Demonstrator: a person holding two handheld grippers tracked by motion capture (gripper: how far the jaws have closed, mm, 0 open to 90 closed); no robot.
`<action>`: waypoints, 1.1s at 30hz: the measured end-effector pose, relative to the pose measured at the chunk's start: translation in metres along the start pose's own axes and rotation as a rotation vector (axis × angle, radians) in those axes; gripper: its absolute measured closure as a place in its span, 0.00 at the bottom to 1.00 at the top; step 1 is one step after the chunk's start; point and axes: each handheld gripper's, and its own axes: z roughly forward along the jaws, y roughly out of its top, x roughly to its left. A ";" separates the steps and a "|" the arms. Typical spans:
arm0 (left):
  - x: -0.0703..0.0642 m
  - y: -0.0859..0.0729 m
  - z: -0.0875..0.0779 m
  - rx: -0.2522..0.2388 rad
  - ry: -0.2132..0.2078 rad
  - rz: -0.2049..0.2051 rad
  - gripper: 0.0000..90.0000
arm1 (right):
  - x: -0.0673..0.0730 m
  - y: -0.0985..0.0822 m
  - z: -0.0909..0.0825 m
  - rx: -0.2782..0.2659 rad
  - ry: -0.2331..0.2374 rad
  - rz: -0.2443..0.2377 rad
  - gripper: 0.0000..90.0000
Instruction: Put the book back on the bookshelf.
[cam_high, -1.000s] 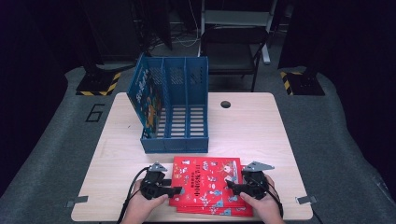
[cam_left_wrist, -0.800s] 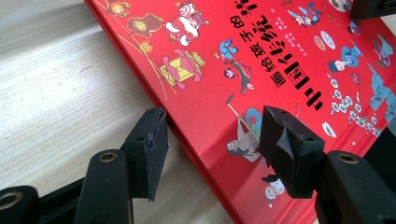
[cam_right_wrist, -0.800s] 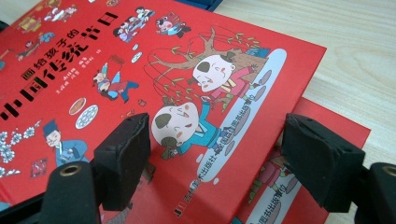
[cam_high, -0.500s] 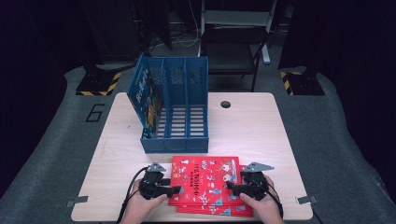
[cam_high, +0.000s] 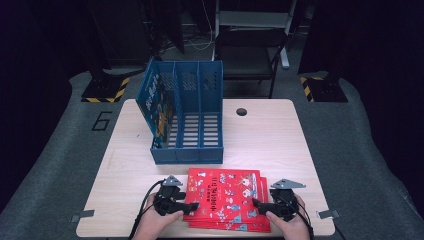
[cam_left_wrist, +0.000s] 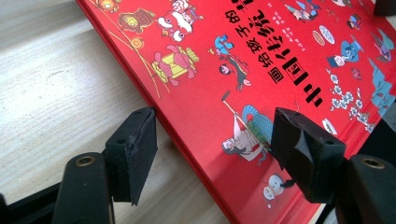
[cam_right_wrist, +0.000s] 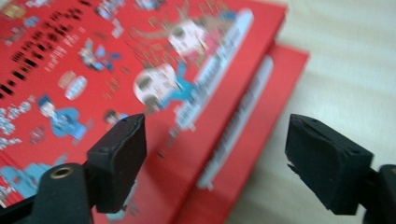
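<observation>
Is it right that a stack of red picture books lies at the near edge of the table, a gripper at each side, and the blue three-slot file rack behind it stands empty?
Not quite: the file rack is not empty. The high view shows a blue picture book standing in its leftmost slot. The rest holds: the stack of red picture books lies at the near edge of the table, with the left gripper and right gripper at its sides.

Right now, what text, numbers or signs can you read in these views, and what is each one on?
"6": large grey numeral on the floor mat left of the table.
"中国传统" and "给孩子": on the cover of the top red book, seen upside down; the rest of the title is cut off.
Blue file rack side print: too small to read.
</observation>
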 end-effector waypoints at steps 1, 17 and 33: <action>0.001 0.000 -0.001 0.009 -0.008 0.006 0.35 | -0.003 -0.002 0.001 0.006 0.009 0.026 0.20; -0.004 -0.003 0.011 0.036 -0.105 -0.045 0.29 | -0.007 -0.006 0.008 0.062 0.142 0.142 0.18; -0.008 0.003 0.013 0.043 -0.086 -0.060 0.34 | -0.004 0.001 0.013 0.064 0.119 0.144 0.16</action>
